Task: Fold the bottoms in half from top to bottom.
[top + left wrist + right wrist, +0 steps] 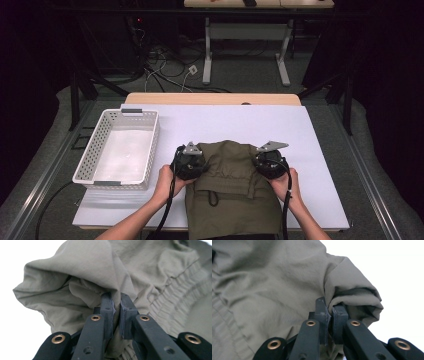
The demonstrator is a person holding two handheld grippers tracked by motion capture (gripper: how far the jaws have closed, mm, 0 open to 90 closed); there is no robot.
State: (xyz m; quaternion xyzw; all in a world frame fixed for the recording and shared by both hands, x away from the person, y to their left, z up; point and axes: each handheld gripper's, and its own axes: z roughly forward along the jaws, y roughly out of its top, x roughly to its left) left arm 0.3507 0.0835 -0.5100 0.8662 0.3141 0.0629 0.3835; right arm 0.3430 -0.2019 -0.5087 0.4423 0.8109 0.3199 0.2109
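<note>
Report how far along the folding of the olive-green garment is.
Done: the olive-green fabric garment lies on the white table top, its far part already doubled toward the person. In hand: the left gripper and right gripper each pinch a fold edge. Left, probably: finishing the fold and moving it into the white perforated plastic basket, which holds nothing.

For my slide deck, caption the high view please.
Two hand-held grippers, left gripper and right gripper, pinch an olive garment on a white table beside a basket.
</note>
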